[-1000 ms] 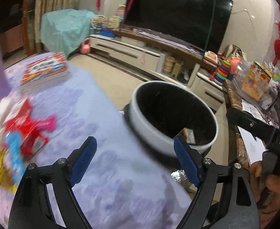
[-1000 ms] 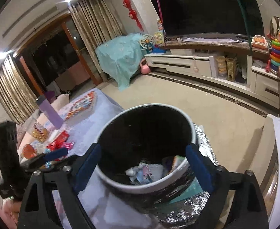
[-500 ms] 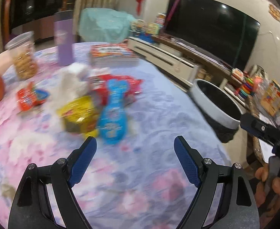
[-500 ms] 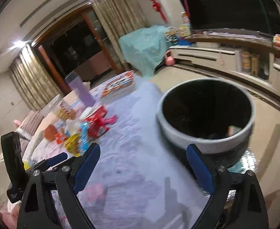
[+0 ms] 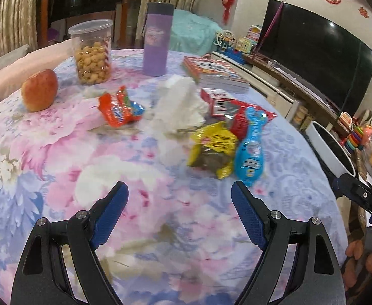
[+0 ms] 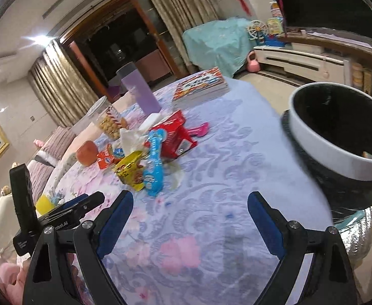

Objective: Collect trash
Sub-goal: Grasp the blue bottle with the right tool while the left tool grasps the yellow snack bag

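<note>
Trash lies in a cluster on the flowered tablecloth: a blue bowling-pin wrapper (image 5: 250, 150) (image 6: 154, 162), a yellow packet (image 5: 212, 150) (image 6: 131, 169), red packaging (image 5: 239, 117) (image 6: 173, 134), crumpled white tissue (image 5: 180, 106) and an orange wrapper (image 5: 117, 108) (image 6: 106, 158). The black bin with a white rim (image 6: 338, 132) (image 5: 330, 150) stands off the table's right edge. My left gripper (image 5: 179, 204) is open and empty, just short of the cluster. My right gripper (image 6: 189, 211) is open and empty over the table, between the cluster and the bin.
An apple (image 5: 39, 90), a clear jar of snacks (image 5: 92, 50), a purple tumbler (image 5: 158, 39) and a stack of books (image 5: 216, 72) stand at the table's far side. A TV and cabinet with toys are beyond the bin.
Both grippers have swung left from above the bin to over the table. The trash cluster now lies ahead of the left gripper. Both stay open and empty.
</note>
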